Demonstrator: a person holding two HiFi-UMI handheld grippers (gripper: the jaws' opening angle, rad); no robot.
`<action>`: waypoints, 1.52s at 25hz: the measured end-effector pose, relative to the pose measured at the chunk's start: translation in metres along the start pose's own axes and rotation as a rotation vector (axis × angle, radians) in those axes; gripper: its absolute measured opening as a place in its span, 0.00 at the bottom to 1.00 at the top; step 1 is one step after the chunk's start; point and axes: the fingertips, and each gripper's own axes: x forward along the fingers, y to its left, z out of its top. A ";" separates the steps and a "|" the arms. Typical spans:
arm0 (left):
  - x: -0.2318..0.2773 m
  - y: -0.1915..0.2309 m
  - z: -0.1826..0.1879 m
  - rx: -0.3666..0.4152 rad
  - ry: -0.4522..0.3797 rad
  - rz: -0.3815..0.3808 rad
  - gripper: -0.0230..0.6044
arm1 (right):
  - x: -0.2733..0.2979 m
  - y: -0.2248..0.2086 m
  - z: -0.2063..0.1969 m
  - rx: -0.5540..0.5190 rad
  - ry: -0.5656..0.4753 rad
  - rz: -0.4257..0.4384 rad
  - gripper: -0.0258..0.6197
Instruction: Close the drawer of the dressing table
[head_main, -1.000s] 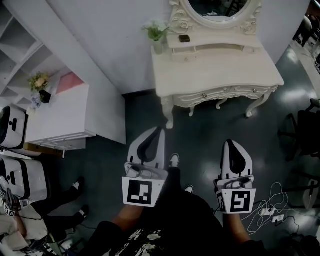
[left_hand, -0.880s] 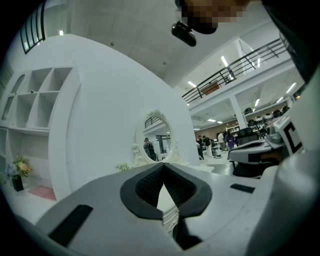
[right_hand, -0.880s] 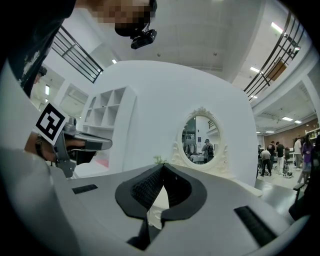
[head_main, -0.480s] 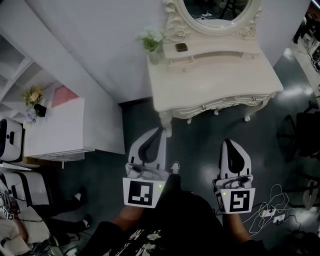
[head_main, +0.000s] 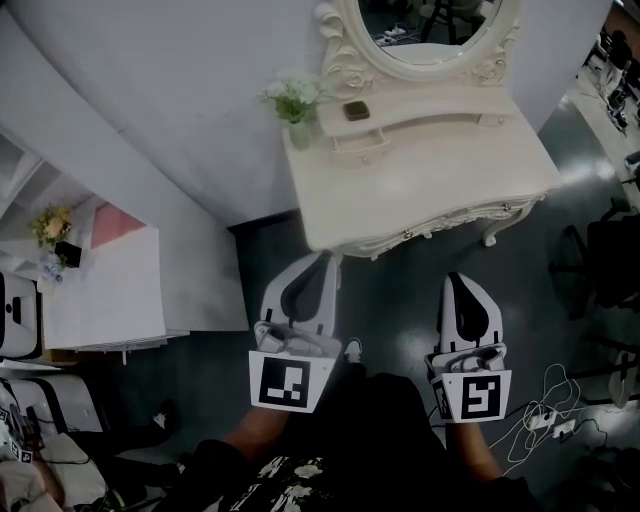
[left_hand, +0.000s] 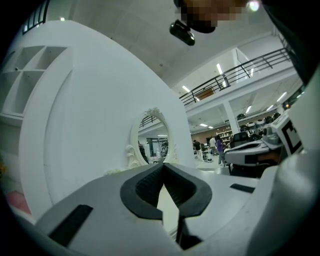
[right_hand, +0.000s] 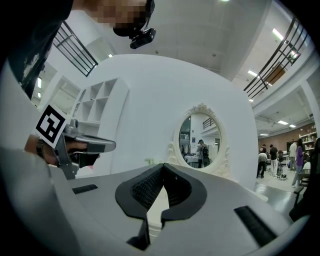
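With our left gripper (head_main: 318, 268) and right gripper (head_main: 460, 286) both clenched empty, well short of the dressing table (head_main: 430, 185), we risk knocking the flower vase (head_main: 299, 131) near its jutting small drawer (head_main: 359, 147) if we reach wide.

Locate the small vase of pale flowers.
In the head view, upper middle, the vase of pale flowers stands at the back left corner of the cream dressing table, beside the oval mirror.
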 end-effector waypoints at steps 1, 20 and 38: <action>0.003 0.001 -0.002 -0.004 0.001 -0.008 0.04 | 0.004 0.001 -0.001 0.001 -0.002 -0.002 0.04; 0.070 0.030 -0.020 -0.020 0.042 0.010 0.04 | 0.078 -0.020 -0.015 -0.006 0.007 0.039 0.04; 0.162 0.021 -0.023 -0.020 0.055 0.106 0.04 | 0.151 -0.095 -0.032 0.018 0.004 0.139 0.04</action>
